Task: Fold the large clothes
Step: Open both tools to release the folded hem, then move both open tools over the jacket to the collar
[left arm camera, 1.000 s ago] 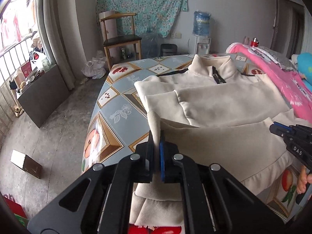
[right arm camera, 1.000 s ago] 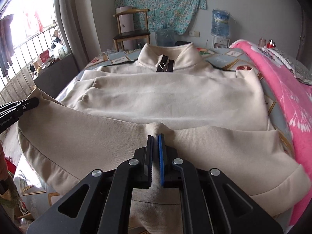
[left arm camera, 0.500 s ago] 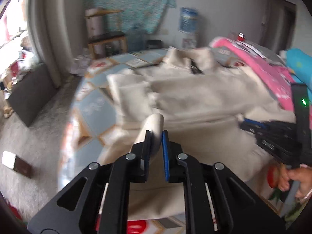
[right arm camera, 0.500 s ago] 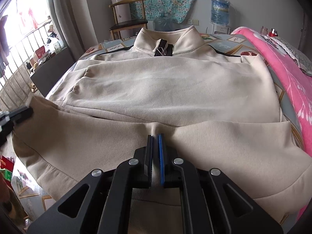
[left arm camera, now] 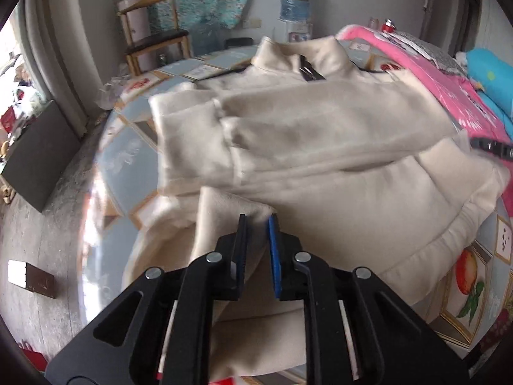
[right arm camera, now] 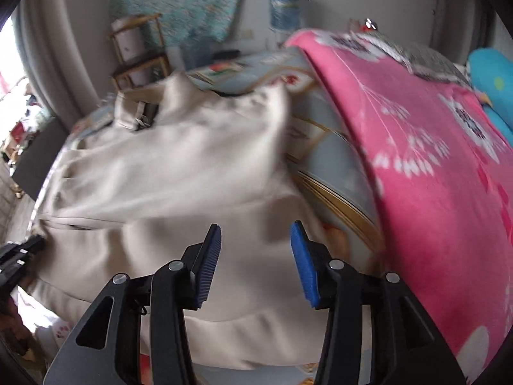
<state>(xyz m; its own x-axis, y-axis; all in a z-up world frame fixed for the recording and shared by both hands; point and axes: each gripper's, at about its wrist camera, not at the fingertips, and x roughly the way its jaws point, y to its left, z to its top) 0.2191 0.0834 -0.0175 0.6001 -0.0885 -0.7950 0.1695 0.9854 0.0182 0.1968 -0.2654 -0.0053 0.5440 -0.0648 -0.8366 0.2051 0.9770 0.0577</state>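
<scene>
A large cream sweatshirt [left arm camera: 320, 128] lies on the patterned table, collar at the far end, with its lower part folded up over the body. My left gripper [left arm camera: 257, 221] has its jaws slightly parted around a fold of the hem fabric [left arm camera: 231, 205] at the near left. My right gripper [right arm camera: 255, 227] is open and empty, hovering just above the sweatshirt's [right arm camera: 179, 173] near right part. The right gripper's tip [left arm camera: 490, 147] shows at the right edge of the left wrist view. The left gripper's tip [right arm camera: 22, 250] shows at the left edge of the right wrist view.
A pink floral blanket [right arm camera: 433, 166] lies along the table's right side, with a blue cushion [right arm camera: 493, 73] beyond it. A wooden chair [left arm camera: 150, 29] and a water dispenser [left arm camera: 295, 9] stand at the far wall. A small box [left arm camera: 32, 279] lies on the floor at left.
My right gripper let go of the hem, opened wide and swung to the right. My left gripper's jaws loosened on the fabric fold. The folded-up hem now rests on the sweatshirt's body.
</scene>
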